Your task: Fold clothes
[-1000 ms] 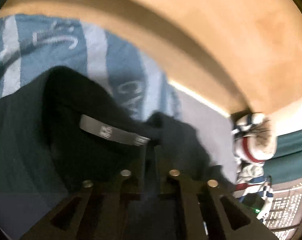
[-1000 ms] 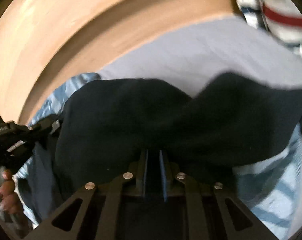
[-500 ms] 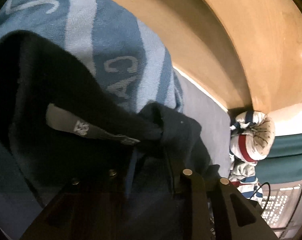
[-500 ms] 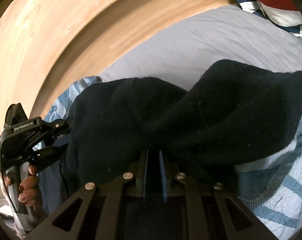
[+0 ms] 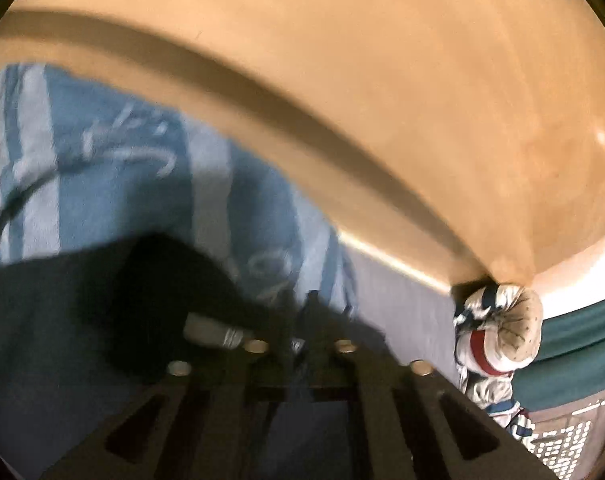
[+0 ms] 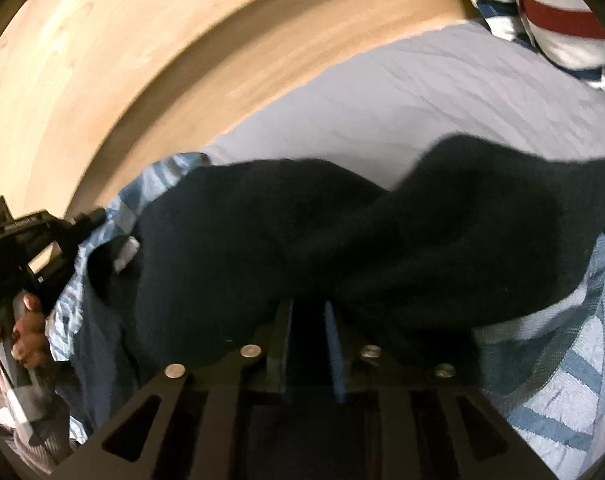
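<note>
1. One dark garment (image 6: 342, 240) with one grey neck label (image 5: 212, 330).
2. One blue striped towel (image 5: 102, 176).
3. Two grippers: left (image 6: 26, 236), right (image 6: 308, 320).
4. One hand (image 6: 28, 336).
5. One striped cushion pile (image 5: 498, 336).
6. One grey sheet (image 6: 402, 100).

light: warm, dim | blur: motion-smeared, both views | edges: fisheye-bent, dark corners

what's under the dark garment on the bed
A blue striped towel lies under the dark garment, showing at both sides, with the grey bedsheet beyond. How far the towel runs beneath is covered by the cloth.
</note>
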Motion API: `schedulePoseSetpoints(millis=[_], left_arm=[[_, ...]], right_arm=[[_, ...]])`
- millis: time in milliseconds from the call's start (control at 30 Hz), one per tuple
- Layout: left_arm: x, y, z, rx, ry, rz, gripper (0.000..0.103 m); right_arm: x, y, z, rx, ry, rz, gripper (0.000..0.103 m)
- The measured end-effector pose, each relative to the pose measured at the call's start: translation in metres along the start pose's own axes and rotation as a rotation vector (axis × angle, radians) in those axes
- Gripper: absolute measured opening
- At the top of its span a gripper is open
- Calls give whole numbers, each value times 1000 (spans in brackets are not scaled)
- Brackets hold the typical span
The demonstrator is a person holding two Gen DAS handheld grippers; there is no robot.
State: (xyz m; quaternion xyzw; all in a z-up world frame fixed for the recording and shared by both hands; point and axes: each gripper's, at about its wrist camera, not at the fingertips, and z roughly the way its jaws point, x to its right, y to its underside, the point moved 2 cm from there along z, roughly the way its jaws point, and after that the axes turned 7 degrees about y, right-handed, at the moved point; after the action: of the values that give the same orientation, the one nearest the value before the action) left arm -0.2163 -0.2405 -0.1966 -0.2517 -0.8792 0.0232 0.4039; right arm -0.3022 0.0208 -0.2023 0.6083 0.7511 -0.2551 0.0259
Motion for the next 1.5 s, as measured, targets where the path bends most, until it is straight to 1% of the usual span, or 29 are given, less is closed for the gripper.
schedulePoseSetpoints(millis=[33, 67, 133, 267, 300, 333, 367, 467, 500, 567, 600, 667, 733, 800, 833, 867, 900, 933, 967, 1033, 1067, 1133, 1200, 1233, 1267, 1300, 1333, 1400, 1500], left_arm=[[-2, -1, 1, -6, 3, -11, 33], [-5, -2, 1, -1, -11, -18, 36], [-12, -5, 1, 2, -34, -34, 38], [-27, -4, 12, -53, -70, -82, 38], [-31, -6, 15, -41, -103, -81, 32], [-36, -10, 15, -7, -135, -70, 9], [-40, -15, 15, 33, -172, -55, 3], [-58, -30, 13, 125, -257, -42, 1], [-66, -33, 16, 119, -259, -51, 1], [-75, -30, 18, 125, -223, -66, 1], [-72, -26, 17, 146, -227, -38, 1], [-66, -17, 14, 191, -224, 11, 1], [-60, -5, 3, 224, -137, 20, 1], [-52, 6, -9, 218, -52, 41, 1], [-48, 10, -12, 203, -38, 59, 1], [-43, 14, -13, 183, -27, 77, 1], [-38, 18, -13, 153, -22, 96, 1], [-34, 22, -11, 124, -14, 113, 1], [-30, 25, -9, 92, 6, 122, 1], [-24, 31, -3, 36, 44, 122, 1], [-21, 33, 1, 9, 64, 120, 1], [-9, 45, 16, -50, 128, 114, 1], [-4, 50, 22, -106, 186, 123, 1], [0, 54, 27, -129, 196, 143, 1], [2, 58, 33, -146, 192, 164, 1], [3, 63, 40, -151, 153, 184, 1], [1, 68, 47, -154, 112, 197, 1], [-10, 72, 57, -154, 63, 169, 1], [-21, 71, 58, -126, 76, 115, 1]], right_arm=[[-8, -4, -3, 5, -24, -12, 24], [-16, -7, -6, 10, -48, -23, 26], [-34, -17, -8, 16, -86, -49, 27], [-74, -34, 5, -5, -115, -130, 27], [-84, -38, 12, -16, -130, -145, 27], [-95, -43, 18, -23, -138, -161, 26], [-105, -47, 25, -23, -123, -181, 26], [-127, -62, 51, -18, -49, -219, 25], [-132, -66, 59, -17, -30, -227, 25], [-135, -74, 78, -31, -7, -220, 25], [-136, -78, 87, -29, -6, -208, 25], [-132, -85, 89, 19, -81, -156, 25], [-128, -88, 85, 68, -160, -116, 25], [-123, -84, 71, 96, -186, -92, 25], [-120, -83, 64, 110, -199, -80, 26], [-118, -81, 58, 121, -190, -78, 28], [-117, -82, 54, 119, -127, -98, 30], [-116, -85, 52, 107, -73, -113, 37], [-114, -88, 52, 101, -44, -116, 54], [-110, -94, 53, 91, 14, -123, 76], [-109, -97, 55, 79, 40, -131, 82], [-108, -99, 68, 26, 73, -169, 83], [-107, -94, 83, -45, 54, -202, 83], [-107, -90, 84, -45, 46, -215, 82], [-107, -87, 86, -44, 37, -227, 66], [-107, -83, 86, -37, 22, -239, 48], [-106, -80, 81, -17, -11, -246, 18], [-106, -76, 70, 35, -48, -264, 11], [-112, -73, 47, 139, -77, -321, 8]])
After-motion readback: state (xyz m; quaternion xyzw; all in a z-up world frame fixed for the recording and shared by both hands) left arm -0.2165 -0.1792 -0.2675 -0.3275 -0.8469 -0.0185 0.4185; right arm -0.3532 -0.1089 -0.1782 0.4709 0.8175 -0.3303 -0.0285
